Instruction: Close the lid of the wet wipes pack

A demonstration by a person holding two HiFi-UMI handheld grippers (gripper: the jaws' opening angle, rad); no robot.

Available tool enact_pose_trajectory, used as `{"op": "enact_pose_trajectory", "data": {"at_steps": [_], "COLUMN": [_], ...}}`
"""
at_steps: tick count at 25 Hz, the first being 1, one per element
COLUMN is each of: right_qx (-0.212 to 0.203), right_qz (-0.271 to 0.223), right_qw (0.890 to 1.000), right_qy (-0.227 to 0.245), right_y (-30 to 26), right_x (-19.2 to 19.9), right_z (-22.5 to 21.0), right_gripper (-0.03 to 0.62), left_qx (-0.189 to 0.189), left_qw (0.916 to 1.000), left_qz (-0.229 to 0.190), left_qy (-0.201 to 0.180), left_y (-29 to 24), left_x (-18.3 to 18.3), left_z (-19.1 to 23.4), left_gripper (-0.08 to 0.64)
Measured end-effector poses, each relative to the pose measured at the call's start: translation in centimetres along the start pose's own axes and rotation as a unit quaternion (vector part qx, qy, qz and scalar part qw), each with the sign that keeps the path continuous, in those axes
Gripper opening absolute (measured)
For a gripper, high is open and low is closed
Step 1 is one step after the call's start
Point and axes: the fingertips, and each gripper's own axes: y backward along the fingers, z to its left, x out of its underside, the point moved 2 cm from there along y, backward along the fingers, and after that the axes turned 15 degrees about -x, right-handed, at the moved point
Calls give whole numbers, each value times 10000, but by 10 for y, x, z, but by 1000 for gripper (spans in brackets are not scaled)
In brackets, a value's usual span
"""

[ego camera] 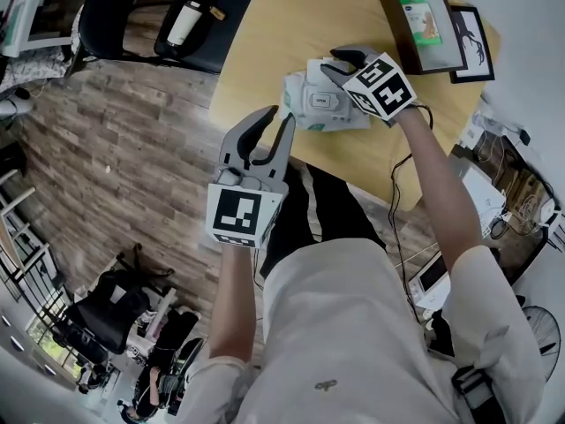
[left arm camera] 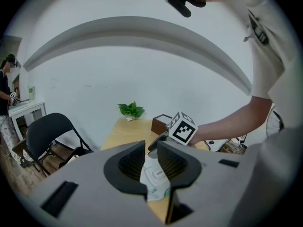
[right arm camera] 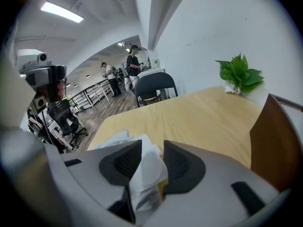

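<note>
Now your right tongs (ego camera: 340,64) sit over the wipes pack (ego camera: 311,104) at the table (ego camera: 291,25) edge, jaws apart around its raised lid (right arm camera: 147,167). Your left tongs (ego camera: 277,120) hover just short of it, parted, empty.

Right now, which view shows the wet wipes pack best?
Head view: nearly the whole wet wipes pack on the table. Left gripper view shows a narrow strip of it; right gripper view, only a white close-up.

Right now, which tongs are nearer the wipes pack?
Right. The right tongs are right over the wipes pack, a white part of it between the jaws. The left tongs hang short of it, near the table edge, empty.
</note>
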Motion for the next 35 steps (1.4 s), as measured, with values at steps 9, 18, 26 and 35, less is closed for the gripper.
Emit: {"op": "enact_pose_trajectory", "data": {"at_steps": [9,18,26,35], "right_qx": [-124,-35,213,320], "right_qz": [38,-24,-149,-49], "right_qw": [9998,10000,9996,9990], "right_qy": [-132,-49,85,314], "right_y": [-8,-2,8,18], "right_x": [3,1,-6,-11], "right_z": [-3,-1,3,14], "right_gripper": [138,100,64,54], "left_qx": [2,35,57,-11], "left_qw": [10000,10000,9999,9998], "left_qz": [49,62,23,-129], "left_qy": [58,42,-81,-178], "left_y": [1,4,11,23], "left_x": [7,8,3,-13], "left_z": [-1,-3,-5,-6], "left_gripper": [78,78,78,78]}}
